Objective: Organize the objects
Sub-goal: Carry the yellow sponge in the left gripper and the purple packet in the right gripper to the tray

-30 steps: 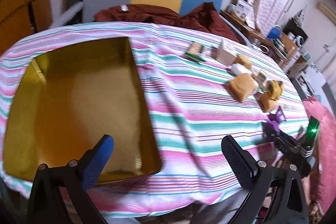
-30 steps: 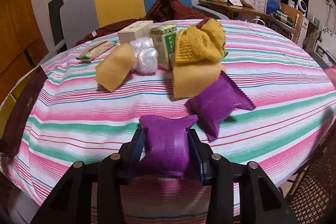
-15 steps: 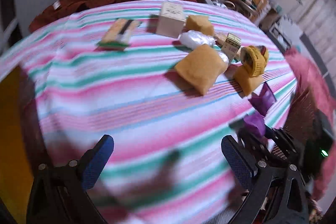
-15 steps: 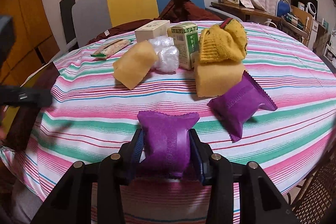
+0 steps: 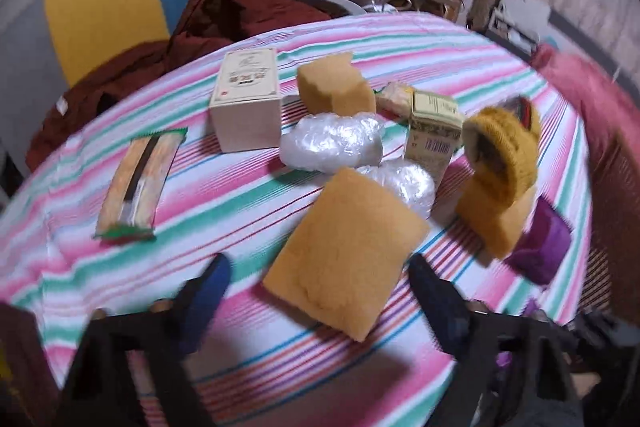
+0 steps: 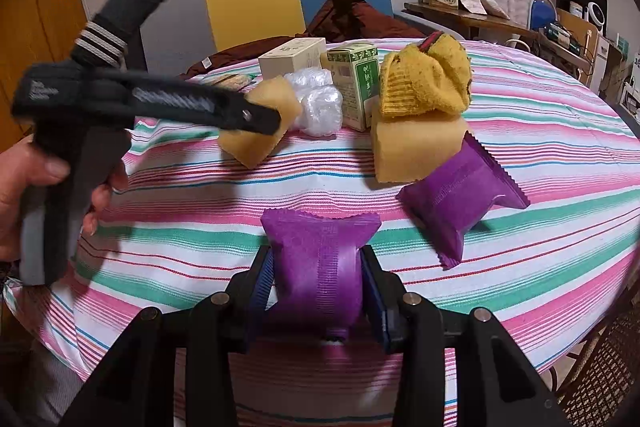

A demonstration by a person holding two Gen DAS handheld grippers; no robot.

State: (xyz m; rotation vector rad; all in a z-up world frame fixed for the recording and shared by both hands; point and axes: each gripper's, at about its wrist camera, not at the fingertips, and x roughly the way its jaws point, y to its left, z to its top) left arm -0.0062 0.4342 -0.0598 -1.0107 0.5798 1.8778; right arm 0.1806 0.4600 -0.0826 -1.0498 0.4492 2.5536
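A striped cloth covers the round table (image 5: 248,211). My left gripper (image 5: 320,267) straddles a yellow sponge (image 5: 344,259) lying tilted on the cloth. Its jaws are closing, and a gap still shows between the blue pads and the sponge. From the right wrist view, one of its fingers (image 6: 244,115) crosses in front of that sponge (image 6: 260,131), and a hand (image 6: 24,187) holds its grip. My right gripper (image 6: 318,287) is shut on a purple packet (image 6: 320,259) near the table's front edge.
A second purple packet (image 6: 460,199) lies to the right. Behind it a yellow knit piece (image 6: 428,79) sits on another sponge (image 6: 416,151). A green carton (image 6: 356,87), a beige box (image 5: 246,99), clear plastic bundles (image 5: 332,143) and a snack bar (image 5: 140,179) crowd the middle.
My left gripper swung from over the gold tray across the table to the yellow sponge, and its jaws have narrowed. The right gripper kept still with the purple packet.
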